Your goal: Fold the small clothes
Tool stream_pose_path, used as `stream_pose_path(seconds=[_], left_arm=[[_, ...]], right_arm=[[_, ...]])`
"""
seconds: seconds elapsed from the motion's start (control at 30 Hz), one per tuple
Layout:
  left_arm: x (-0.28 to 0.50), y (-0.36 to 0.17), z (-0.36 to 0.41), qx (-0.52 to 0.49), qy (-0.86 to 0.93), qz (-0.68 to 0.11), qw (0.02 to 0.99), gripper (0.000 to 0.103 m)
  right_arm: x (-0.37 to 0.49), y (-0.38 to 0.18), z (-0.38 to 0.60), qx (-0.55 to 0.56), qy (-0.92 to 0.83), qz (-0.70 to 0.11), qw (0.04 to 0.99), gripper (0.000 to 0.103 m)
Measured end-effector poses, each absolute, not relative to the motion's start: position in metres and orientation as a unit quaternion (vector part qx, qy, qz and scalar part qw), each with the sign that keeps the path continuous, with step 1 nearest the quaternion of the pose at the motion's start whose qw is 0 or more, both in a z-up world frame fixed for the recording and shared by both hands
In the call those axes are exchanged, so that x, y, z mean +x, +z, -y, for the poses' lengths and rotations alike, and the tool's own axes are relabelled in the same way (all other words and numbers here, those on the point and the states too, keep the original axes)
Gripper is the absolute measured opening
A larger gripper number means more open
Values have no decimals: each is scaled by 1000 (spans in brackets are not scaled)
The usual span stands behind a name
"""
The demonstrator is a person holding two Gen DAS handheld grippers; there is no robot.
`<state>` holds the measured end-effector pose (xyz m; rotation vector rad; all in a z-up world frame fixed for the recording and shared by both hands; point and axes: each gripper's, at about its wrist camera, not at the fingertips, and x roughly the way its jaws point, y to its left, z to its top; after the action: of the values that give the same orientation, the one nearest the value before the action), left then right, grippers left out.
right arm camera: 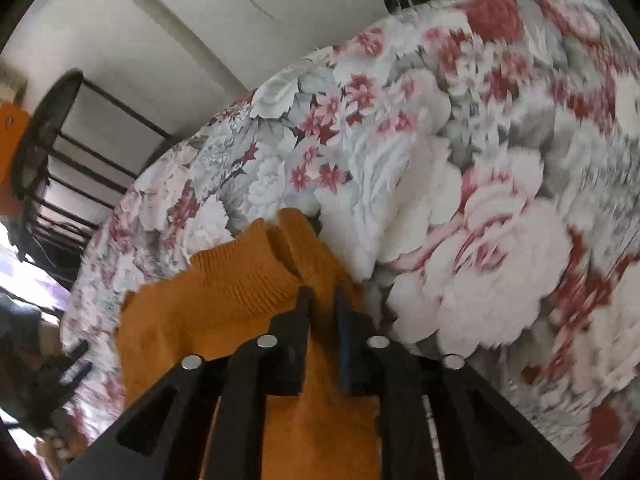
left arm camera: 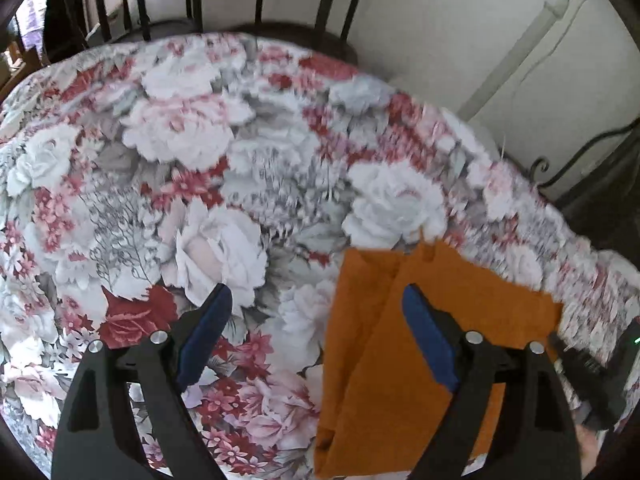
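Note:
An orange garment lies partly folded on the floral-covered table, at the lower right of the left wrist view. My left gripper is open above the table; its right finger hangs over the garment and its left finger over bare cloth. In the right wrist view my right gripper is shut on the orange garment, pinching it near its ribbed waistband and lifting that part off the table.
Black metal chairs stand behind the round table, another chair at its side. A white wall with a pipe is behind. The right gripper's body shows at the left view's right edge.

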<state>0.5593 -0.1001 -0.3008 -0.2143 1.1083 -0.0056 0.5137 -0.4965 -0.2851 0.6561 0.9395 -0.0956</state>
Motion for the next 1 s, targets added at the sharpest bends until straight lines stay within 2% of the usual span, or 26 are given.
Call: stream_pose_path(seconds=[0.07,0.13,0.27,0.37,0.43,0.47,0.7,0.8,0.87,0.93,1.0], left_arm=[[557,-307,110,-90,-17,-534,841,84],[556,-308,128,-63,-39,-538,840,84],[557,-325,144,-10,-14,-555,832,84],[558,-338,136,-41,-16,-581,813,82],[557,-339,128,-73,-30,-592,802,71],[555,-338,123,-87,-34,-595,799,69],[511,-336,94,-157,-56,-611,774,68],[495,-335,99,-150,-65,-607,777,64],[486,-342,104,-135,-65,-609,779,55],[482,-351,108,-132,-67,-614,775,17],[474,-349,105,-137,-71,-610,777,11]], right_arm=[[513,-271,491,293,-43,-429,854,17],[512,-259,484,257,-44,-422,868,23],[516,-255,475,244,-40,-423,872,26],[519,-255,477,251,-41,-425,869,27],[521,-256,477,262,-42,-425,865,27],[520,-256,477,267,-42,-425,864,27],[501,-244,472,285,-12,-428,858,37],[487,-241,464,276,-11,-438,856,39],[479,-240,462,274,-8,-442,854,39],[469,-236,462,278,-9,-439,854,39],[460,-234,462,283,-9,-438,853,39]])
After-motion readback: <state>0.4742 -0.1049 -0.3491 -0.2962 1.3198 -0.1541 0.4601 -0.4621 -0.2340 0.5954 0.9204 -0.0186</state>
